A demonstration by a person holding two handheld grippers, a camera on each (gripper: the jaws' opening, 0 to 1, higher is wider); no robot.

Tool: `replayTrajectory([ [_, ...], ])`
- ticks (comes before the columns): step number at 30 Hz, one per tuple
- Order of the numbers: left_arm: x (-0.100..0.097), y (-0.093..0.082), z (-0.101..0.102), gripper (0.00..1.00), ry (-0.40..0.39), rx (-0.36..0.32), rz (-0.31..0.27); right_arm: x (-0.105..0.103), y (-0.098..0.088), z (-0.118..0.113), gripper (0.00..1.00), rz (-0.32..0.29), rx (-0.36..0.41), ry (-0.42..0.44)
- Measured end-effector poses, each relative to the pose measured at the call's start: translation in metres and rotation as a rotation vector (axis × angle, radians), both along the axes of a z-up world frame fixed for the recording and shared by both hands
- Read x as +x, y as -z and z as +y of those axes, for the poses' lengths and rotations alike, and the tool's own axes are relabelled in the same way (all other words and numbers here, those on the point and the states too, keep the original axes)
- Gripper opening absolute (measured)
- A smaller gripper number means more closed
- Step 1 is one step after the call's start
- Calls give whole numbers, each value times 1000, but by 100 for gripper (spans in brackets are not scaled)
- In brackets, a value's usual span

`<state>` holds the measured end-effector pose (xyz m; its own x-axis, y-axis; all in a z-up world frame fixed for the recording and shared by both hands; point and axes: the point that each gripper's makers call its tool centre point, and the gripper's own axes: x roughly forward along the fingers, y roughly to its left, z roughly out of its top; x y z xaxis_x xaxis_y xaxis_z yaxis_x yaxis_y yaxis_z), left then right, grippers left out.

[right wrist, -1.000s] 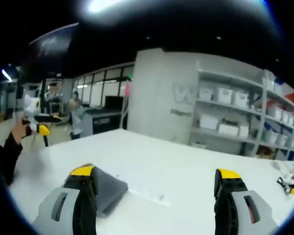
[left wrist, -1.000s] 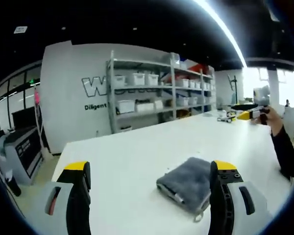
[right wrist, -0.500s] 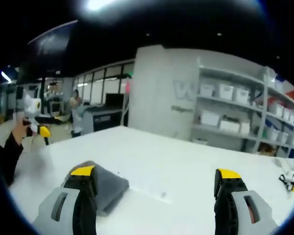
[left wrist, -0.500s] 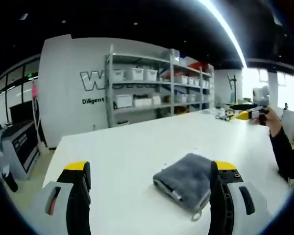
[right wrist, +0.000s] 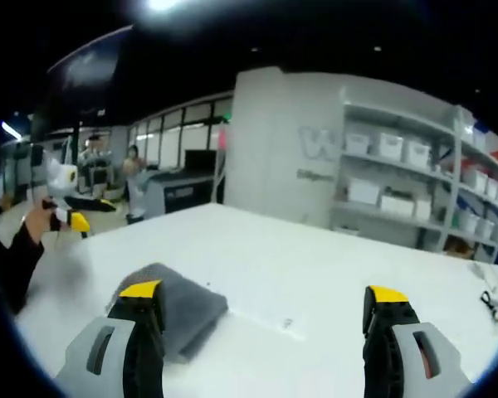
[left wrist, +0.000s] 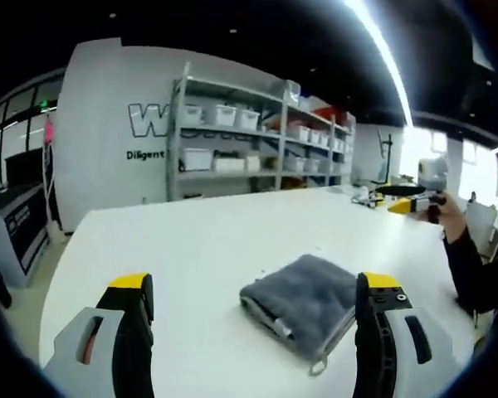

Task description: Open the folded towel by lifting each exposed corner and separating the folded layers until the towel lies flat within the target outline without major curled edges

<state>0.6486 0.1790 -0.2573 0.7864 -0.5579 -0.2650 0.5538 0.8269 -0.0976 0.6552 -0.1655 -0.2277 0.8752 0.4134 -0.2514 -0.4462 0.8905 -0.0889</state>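
Big white table (left wrist: 191, 249), folded grey towel (left wrist: 303, 300) on it, shelves (left wrist: 249, 141) with white boxes behind, wall word "Diligent", both hand-held grippers (left wrist: 253, 332) (right wrist: 266, 336) wide open, holding nothing

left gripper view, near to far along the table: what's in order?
Left gripper jaws, open → folded grey towel → bare white table → shelving rack with white bins → wall lettering.
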Motion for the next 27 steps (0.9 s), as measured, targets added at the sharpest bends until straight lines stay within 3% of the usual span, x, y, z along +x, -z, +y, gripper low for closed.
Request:
replayTrajectory([
  [8,2,9,-2,100,-1,4,25,3,10,2,100,27,2,-7],
  [27,0,46,-36,99,58,15,109,8,39,18,100,100,14,-54],
])
